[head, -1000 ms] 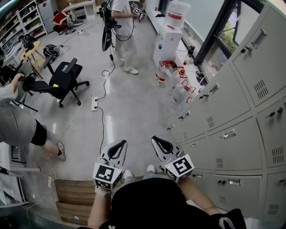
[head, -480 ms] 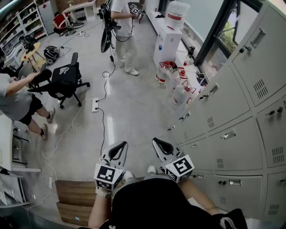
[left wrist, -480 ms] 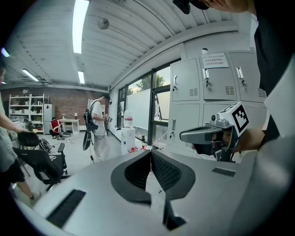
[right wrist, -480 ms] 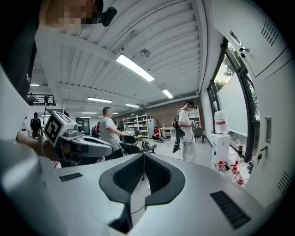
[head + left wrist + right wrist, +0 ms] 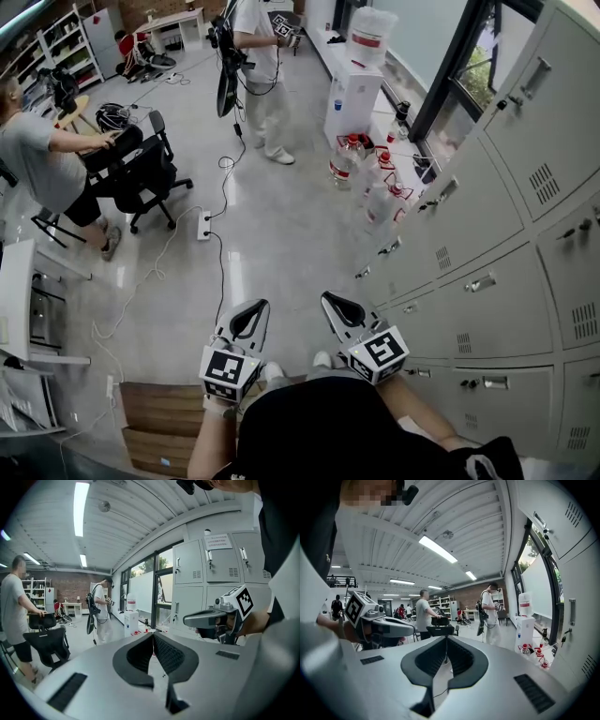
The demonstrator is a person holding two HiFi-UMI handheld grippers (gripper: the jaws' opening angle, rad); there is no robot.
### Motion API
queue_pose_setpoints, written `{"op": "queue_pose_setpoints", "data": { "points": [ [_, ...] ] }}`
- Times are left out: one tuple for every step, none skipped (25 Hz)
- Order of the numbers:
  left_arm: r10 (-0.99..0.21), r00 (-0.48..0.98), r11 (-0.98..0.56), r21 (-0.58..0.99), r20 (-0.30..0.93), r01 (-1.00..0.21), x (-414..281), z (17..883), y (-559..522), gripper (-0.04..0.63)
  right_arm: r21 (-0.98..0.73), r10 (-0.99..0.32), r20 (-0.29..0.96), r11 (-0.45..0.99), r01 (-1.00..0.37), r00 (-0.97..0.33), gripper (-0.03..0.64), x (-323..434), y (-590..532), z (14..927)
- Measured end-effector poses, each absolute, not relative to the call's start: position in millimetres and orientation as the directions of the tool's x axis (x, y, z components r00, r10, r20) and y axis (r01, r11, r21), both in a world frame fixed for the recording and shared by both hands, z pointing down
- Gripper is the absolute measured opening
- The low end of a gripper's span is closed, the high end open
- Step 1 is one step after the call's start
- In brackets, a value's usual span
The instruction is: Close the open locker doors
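A bank of grey lockers runs along the right side, and every door I can see lies flush with its handle showing. In the head view my left gripper and right gripper hang side by side in front of my body, over the floor and left of the lockers. Both are shut with nothing between the jaws. The left gripper view shows its jaws meeting at the tips, with the right gripper and locker doors beyond. The right gripper view shows its jaws pressed together, the left gripper at its left and a locker door at its right.
A water dispenser and red-capped bottles stand by the window at the lockers' far end. One person stands farther down the room. Another person leans on a black office chair. A power strip with cable lies on the floor, and a wooden platform is at my feet.
The person at the left has walked up the picture from the lower left edge to behind the office chair, which shifted a little. Both grippers have stayed put and shut.
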State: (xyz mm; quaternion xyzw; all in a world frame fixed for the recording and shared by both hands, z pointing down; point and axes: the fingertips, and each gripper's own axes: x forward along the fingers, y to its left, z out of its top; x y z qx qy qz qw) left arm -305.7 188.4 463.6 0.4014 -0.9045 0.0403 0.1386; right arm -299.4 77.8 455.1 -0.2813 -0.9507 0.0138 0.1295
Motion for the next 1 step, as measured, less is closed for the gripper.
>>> {"op": "queue_pose_setpoints", "data": {
  "points": [
    [-0.714,-0.640,0.676,0.039,0.284,-0.736,-303.8,463.3,188.4,0.020,-0.098,0.539,0.244,0.841,0.532,-0.806,0.037,-297.4,77.3,455.6]
  ]
}}
